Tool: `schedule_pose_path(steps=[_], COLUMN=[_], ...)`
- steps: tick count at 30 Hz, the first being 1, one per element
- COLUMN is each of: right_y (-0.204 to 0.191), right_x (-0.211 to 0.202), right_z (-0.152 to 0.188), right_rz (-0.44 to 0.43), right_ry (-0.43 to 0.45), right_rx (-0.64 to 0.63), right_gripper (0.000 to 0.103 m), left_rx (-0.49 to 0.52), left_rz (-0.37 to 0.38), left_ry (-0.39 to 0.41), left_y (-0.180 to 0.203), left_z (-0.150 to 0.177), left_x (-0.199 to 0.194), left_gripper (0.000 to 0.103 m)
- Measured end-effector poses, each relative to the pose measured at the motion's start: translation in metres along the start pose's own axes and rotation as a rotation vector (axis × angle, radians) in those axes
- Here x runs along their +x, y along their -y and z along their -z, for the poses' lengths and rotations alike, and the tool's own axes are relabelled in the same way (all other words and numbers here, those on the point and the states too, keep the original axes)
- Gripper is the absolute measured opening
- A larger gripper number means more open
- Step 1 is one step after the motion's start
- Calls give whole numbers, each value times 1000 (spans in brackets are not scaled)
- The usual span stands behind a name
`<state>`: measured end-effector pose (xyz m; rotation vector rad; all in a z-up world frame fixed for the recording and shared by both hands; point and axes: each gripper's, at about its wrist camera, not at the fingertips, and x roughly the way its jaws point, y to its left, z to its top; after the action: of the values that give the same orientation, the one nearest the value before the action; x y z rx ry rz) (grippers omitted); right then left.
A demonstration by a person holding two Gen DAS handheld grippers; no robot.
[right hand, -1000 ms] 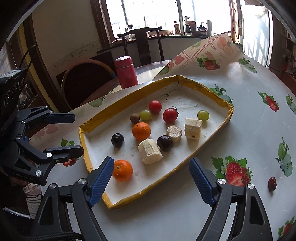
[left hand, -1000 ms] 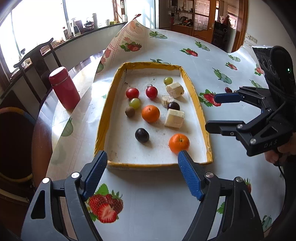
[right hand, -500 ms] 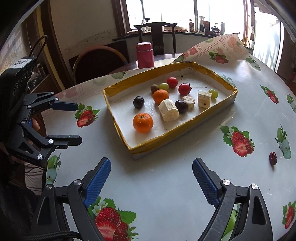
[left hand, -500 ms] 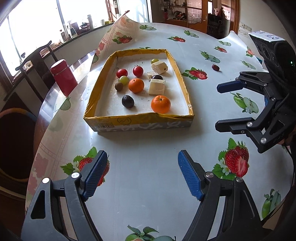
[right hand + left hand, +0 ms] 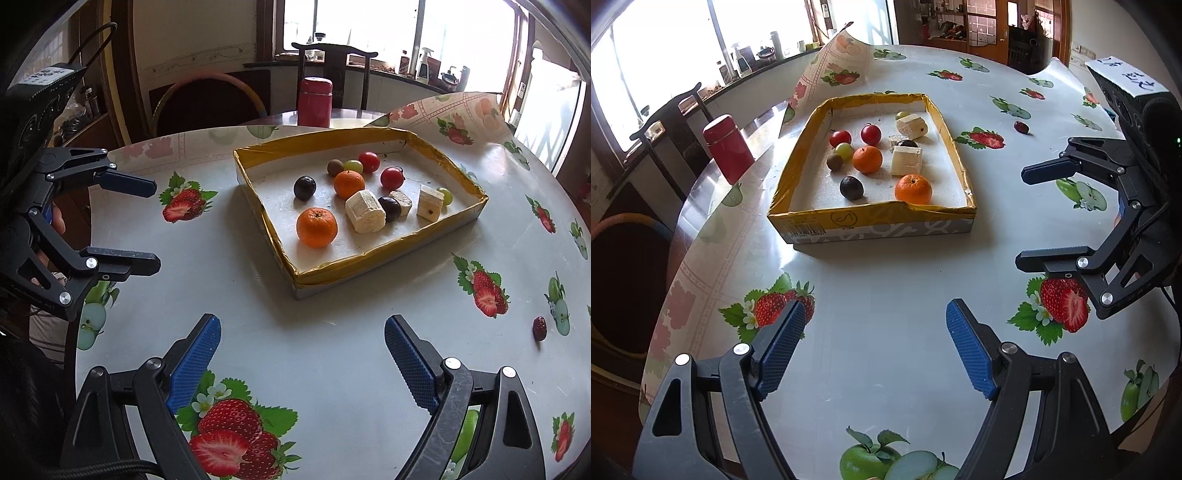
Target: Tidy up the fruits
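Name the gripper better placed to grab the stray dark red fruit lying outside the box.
Right. The dark red fruit lies on the right gripper's side; from the left gripper it sits far across, beyond the box. Both are open and empty.

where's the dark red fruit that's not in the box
The dark red fruit lies on the tablecloth right of the box, beside a printed apple; in the left wrist view it's beyond the box's far right corner.

Green grape [image 5: 902, 115] at 12 o'clock in the tray [image 5: 871, 213] mostly hidden behind a pale cut chunk [image 5: 911, 126]. Small pale piece [image 5: 895, 140] and dark fruit [image 5: 907, 143] half covered by nearer chunk [image 5: 905, 160] in left wrist view. Brown round fruit [image 5: 335, 167]: kind unclear. Dark red item [image 5: 539, 328] on counter [image 5: 332, 350] at 3 o'clock too small to identify. Left hand-held gripper [image 5: 146, 225] body cut off at 9 o'clock edge. Windowsill bottles [image 5: 750, 61] blown out.
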<state>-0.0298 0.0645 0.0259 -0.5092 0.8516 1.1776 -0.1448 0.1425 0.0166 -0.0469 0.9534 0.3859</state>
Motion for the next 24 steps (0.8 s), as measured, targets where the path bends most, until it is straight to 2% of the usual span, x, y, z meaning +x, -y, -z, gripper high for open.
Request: schedule_pose_path(steps=[11, 16, 24], right_y=[-2, -3, -3], right_x=[-1, 0, 3], right_z=[5, 4, 3], right_rz=[3, 6, 4], right_ry=[2, 2, -7], right_rx=[9, 8, 1], right_gripper=[92, 92, 92], left_rx=[3, -22, -30], left_rz=[-5, 32, -7], left_ry=[3, 2, 21], left_y=[1, -4, -10], left_z=[5, 6, 3], left_x=[-1, -1, -2], left_gripper=[79, 79, 79])
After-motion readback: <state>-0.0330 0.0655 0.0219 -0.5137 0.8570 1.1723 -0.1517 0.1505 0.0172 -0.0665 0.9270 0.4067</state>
